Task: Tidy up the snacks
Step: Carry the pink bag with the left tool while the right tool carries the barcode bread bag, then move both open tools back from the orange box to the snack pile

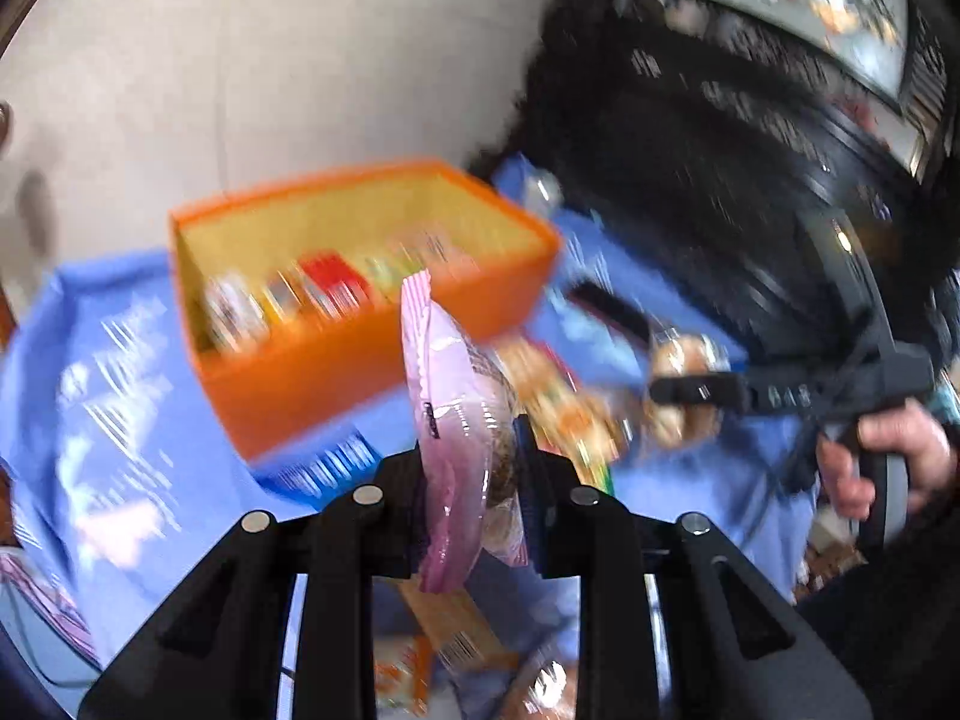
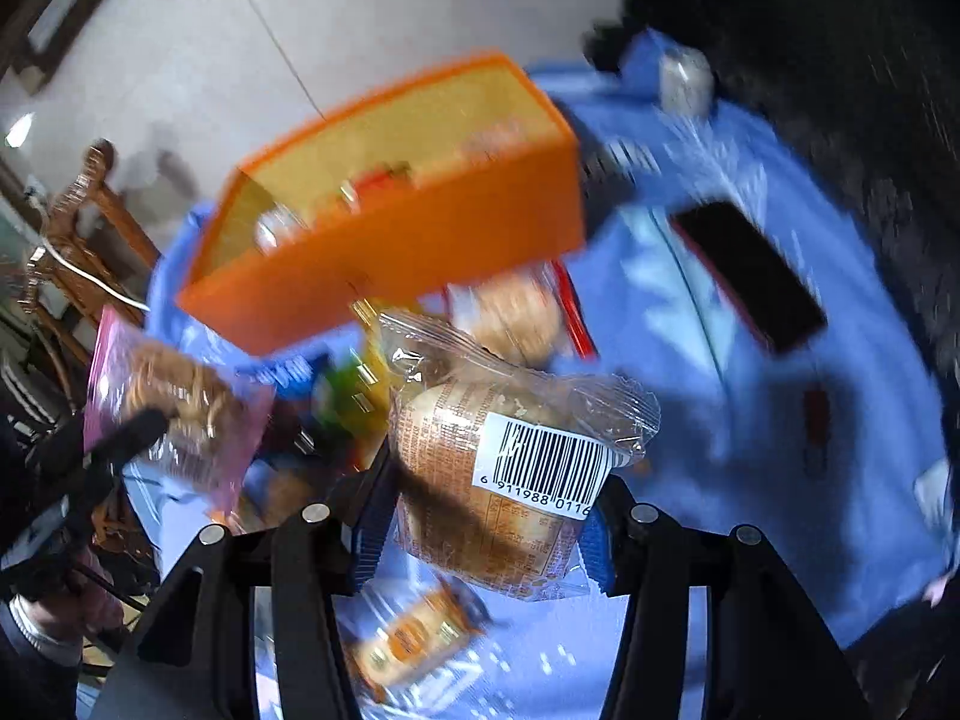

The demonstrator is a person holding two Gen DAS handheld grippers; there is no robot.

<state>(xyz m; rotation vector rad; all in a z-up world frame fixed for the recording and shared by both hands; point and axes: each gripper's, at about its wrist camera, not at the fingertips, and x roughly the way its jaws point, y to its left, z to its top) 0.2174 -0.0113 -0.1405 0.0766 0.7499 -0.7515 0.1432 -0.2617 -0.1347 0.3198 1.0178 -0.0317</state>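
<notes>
1. Gripper state: my left gripper (image 1: 474, 480) pinches the pink plastic cookie packet (image 1: 447, 420); my right gripper (image 2: 486, 516) clamps the clear barcoded bread packet (image 2: 504, 468).
2. Orange rectangular box (image 1: 360, 360) waits at twelve o'clock; I'd lift clear over its rim before releasing.

Motion blur smears the packets standing inside the orange rectangular box (image 1: 360, 276), labels unreadable. The loose snack wrappers on the blue tablecloth (image 2: 750, 420) run together in a colourful smudge. The pink-edged clear pastry packet (image 1: 456, 438) hides its lower end behind the black fingers. The barcode on the clear bread packet (image 2: 498, 468) is cut off by the right finger.
</notes>
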